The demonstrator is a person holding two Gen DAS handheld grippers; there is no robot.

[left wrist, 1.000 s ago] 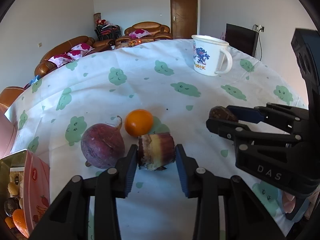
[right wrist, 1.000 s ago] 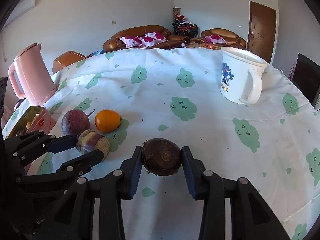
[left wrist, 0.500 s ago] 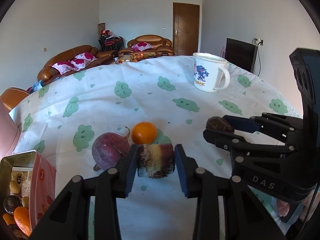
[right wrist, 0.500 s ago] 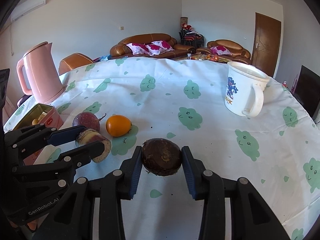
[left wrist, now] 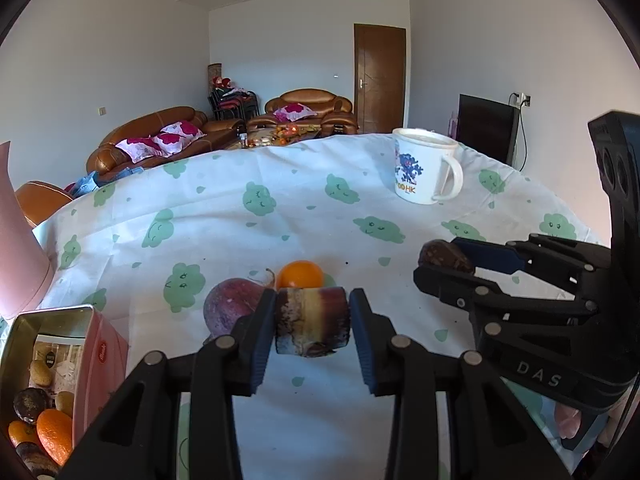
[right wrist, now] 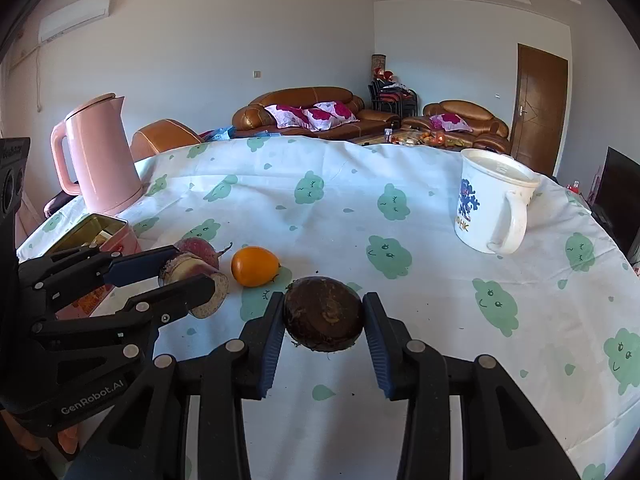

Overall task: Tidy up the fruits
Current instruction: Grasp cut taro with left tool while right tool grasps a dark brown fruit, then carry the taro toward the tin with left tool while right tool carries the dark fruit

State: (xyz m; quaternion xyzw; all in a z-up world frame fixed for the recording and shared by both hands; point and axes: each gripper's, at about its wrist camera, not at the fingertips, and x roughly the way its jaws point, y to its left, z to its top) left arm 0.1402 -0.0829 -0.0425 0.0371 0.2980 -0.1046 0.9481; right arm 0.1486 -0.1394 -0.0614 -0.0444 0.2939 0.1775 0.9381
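Note:
My left gripper [left wrist: 312, 322] is shut on a cut purple-and-yellow chunk [left wrist: 311, 320], held above the table; it also shows in the right wrist view [right wrist: 194, 282]. My right gripper [right wrist: 324, 316] is shut on a dark brown round fruit [right wrist: 324, 314], also seen in the left wrist view [left wrist: 444, 258]. On the cloth lie an orange fruit [left wrist: 300, 274] [right wrist: 255, 266] and a purple beet-like fruit [left wrist: 230, 306] [right wrist: 196, 246]. An open pink tin [left wrist: 102, 360] [right wrist: 120, 236] at the left holds several fruits.
A white mug [left wrist: 424, 170] [right wrist: 492, 204] stands at the far right of the table. A pink kettle [right wrist: 100, 160] stands at the far left behind the tin. The tablecloth [right wrist: 360, 208] is white with green cloud prints. Sofas and a door lie beyond.
Both grippers have risen with their fruits, and the views have tilted up. The beet and the orange fruit stay on the cloth.

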